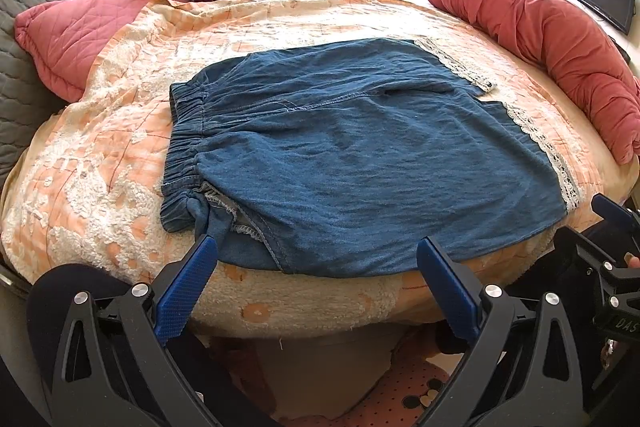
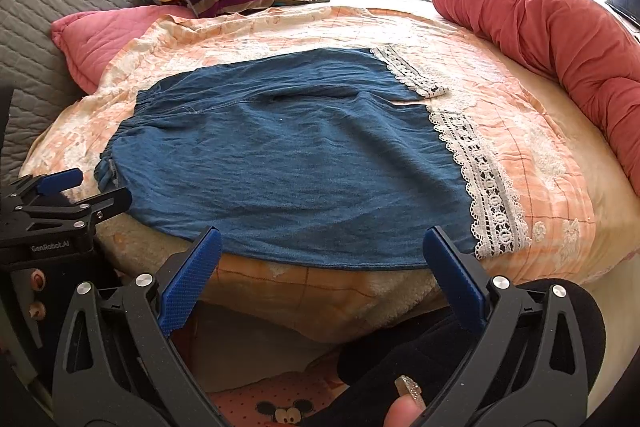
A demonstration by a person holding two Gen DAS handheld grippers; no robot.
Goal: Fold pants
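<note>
Hovering wide open at the near edge of the bed (image 1: 100, 155): left gripper (image 1: 316, 259) and right gripper (image 2: 322, 249), both empty.
Blue pants (image 1: 360, 155) lie flat across the middle of the bed, unfolded, waistband (image 1: 184, 147) toward the pink pillow (image 1: 68, 39), lace hems (image 2: 488, 187) toward the red bolster (image 2: 560, 39). Left gripper's fingers sit just off the pants' near edge by the waistband corner, touching nothing; right gripper's fingers flank the near edge by the hem.

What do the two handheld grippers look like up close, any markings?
Both the left gripper and right gripper have black cut-out frames, silver pivot bolts and blue textured fingers. White "GenRobot.AI" lettering marks the left unit's side. A dark sleeve covers the right hand.
</note>
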